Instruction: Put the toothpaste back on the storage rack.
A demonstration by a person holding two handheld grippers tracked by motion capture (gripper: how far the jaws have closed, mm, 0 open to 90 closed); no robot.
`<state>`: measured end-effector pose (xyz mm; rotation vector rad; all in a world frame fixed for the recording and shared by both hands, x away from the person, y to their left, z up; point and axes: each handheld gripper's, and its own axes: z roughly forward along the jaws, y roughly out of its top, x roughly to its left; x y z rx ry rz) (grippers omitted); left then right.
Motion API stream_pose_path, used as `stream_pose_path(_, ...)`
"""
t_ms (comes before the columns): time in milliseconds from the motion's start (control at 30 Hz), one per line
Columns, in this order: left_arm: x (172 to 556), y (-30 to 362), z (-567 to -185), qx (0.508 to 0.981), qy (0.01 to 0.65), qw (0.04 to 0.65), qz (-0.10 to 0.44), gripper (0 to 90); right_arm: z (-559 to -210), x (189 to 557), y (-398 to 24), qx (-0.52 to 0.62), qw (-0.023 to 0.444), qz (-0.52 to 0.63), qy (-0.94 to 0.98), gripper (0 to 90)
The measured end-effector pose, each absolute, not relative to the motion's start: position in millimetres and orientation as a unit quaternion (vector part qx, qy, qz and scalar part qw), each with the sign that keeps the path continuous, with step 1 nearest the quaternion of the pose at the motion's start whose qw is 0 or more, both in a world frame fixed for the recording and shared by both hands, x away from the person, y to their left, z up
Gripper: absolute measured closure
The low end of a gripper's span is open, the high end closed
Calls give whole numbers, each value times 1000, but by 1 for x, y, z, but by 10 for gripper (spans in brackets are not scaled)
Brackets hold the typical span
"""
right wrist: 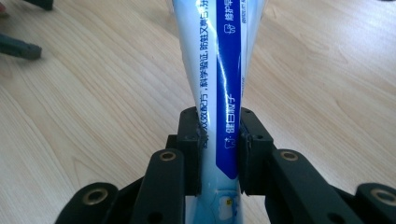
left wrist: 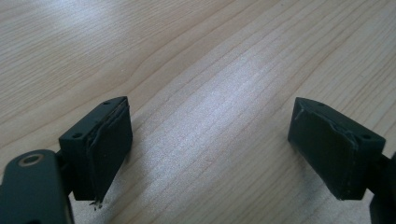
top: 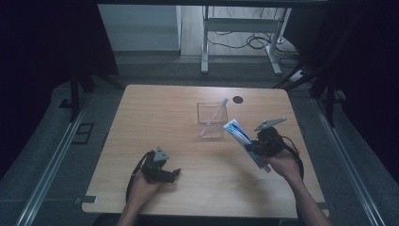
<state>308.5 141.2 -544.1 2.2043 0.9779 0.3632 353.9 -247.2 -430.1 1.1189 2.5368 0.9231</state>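
A white and blue toothpaste tube (top: pixel 242 141) is held slanted above the table's right side, its flat end pointing up toward a clear plastic box (top: pixel 212 121). My right gripper (top: pixel 256 149) is shut on the toothpaste tube (right wrist: pixel 219 93), with both pads pressing the tube's lower part. A pale toothbrush (top: pixel 216 112) leans inside the clear box. My left gripper (top: pixel 171 174) rests low near the table's front left, jaws wide apart. In the left gripper view the fingers (left wrist: pixel 105 144) stand open over bare wood, with nothing between them.
The wooden table (top: pixel 155 113) has a small dark round hole (top: pixel 238 99) at its back right. Behind the table a white desk frame (top: pixel 244 28) and loose cables lie on the floor. Metal rails run along both sides.
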Motion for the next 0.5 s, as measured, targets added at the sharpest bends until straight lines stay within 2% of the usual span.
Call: stream_pose_path(500,309,141,-544,849,376,344,140,139,-403,372,-234,373,128,350,850,738)
